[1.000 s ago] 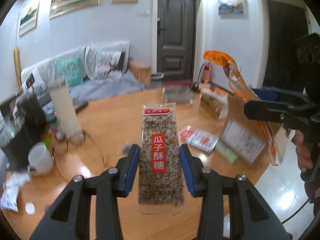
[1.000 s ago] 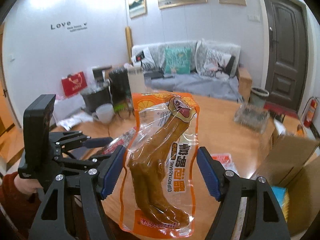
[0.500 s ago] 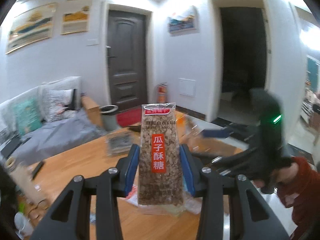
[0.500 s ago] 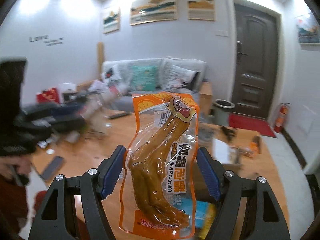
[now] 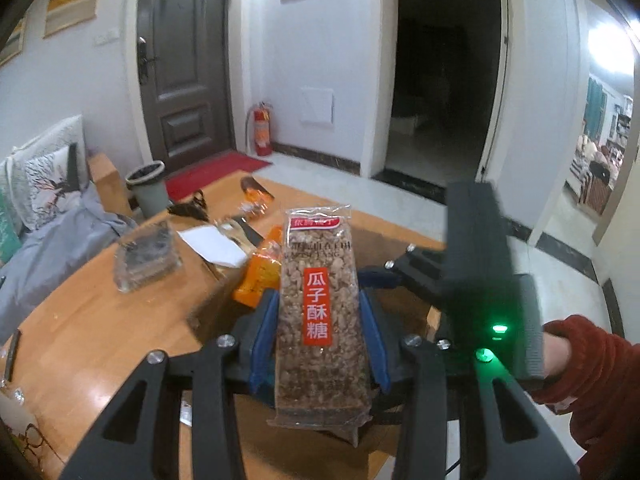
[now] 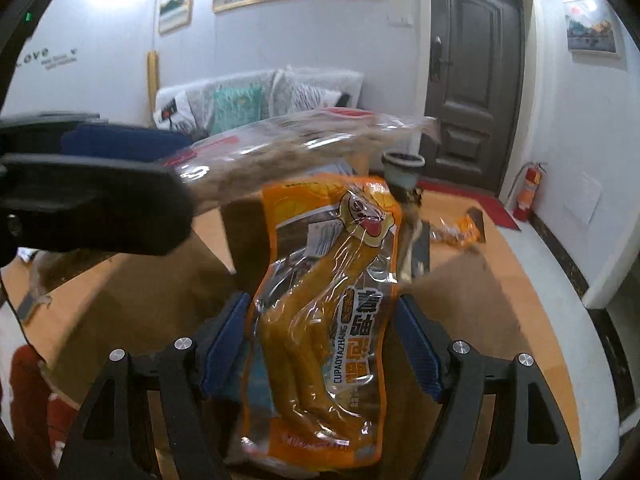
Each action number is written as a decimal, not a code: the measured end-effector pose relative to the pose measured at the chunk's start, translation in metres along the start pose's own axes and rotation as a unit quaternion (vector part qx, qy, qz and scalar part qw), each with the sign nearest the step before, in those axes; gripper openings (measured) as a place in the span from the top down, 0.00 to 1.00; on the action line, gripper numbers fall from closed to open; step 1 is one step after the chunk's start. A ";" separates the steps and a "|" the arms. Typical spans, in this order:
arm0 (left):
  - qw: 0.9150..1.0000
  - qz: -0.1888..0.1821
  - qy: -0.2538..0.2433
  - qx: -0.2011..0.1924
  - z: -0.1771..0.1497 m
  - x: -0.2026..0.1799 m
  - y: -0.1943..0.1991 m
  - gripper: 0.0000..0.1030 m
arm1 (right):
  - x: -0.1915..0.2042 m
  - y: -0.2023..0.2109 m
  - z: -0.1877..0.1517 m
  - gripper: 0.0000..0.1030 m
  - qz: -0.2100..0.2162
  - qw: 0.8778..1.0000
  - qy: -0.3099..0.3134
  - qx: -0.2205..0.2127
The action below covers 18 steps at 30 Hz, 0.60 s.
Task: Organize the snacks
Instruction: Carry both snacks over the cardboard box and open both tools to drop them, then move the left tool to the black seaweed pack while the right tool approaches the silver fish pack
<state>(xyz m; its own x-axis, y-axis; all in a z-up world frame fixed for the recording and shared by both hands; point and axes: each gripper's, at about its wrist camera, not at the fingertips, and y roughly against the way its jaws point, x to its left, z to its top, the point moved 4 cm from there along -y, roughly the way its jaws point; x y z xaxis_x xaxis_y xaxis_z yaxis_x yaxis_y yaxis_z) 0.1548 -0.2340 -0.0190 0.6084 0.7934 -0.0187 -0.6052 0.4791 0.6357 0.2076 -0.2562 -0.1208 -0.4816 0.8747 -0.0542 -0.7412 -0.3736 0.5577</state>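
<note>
With the left gripper (image 5: 320,336) clamped on the seed brittle bar (image 5: 318,312) and the right gripper (image 6: 320,344) grasping the orange chicken-feet pouch (image 6: 332,300) – both crowded above the open cardboard box (image 6: 132,296) – the packs risk colliding and slipping onto the table (image 5: 92,320).

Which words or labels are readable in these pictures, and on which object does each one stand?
"瓜子酥糖": red strip on the clear seed brittle packet in the left gripper.
"CUPAOYAZHANG": orange chicken feet pouch in the right gripper.
"Love": wall lettering, partly cut off.
Too blurred: the brittle packet's top red label and grey print, the pouch's large characters and bottom line.
</note>
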 end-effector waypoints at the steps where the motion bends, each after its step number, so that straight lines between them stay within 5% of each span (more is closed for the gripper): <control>1: 1.000 -0.001 -0.002 0.006 -0.005 0.000 -0.005 0.62 | -0.001 0.002 -0.002 0.29 -0.001 1.000 0.001 -0.001; 4: 0.999 -0.008 -0.007 0.033 -0.008 -0.007 -0.027 0.62 | -0.009 0.012 -0.009 0.19 0.004 1.000 -0.010 -0.008; 8: 0.999 -0.003 -0.007 0.038 -0.007 -0.005 -0.039 0.44 | -0.017 0.021 -0.021 0.18 -0.012 1.000 -0.007 0.013; 13: 1.000 0.004 0.002 0.023 -0.007 0.003 -0.026 0.31 | -0.012 0.033 -0.037 0.18 -0.026 0.999 0.019 0.035; 18: 1.000 0.015 0.017 0.002 -0.009 0.018 -0.002 0.30 | 0.002 0.041 -0.040 0.18 -0.036 0.997 0.052 0.050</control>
<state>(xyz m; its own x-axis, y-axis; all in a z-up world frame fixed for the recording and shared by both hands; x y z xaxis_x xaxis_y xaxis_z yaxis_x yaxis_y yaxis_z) 0.1628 -0.2171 -0.0274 0.5726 0.8194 -0.0255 -0.6210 0.4538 0.6391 0.1577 -0.2822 -0.1311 -0.4785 0.8597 -0.1786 -0.7278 -0.2746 0.6284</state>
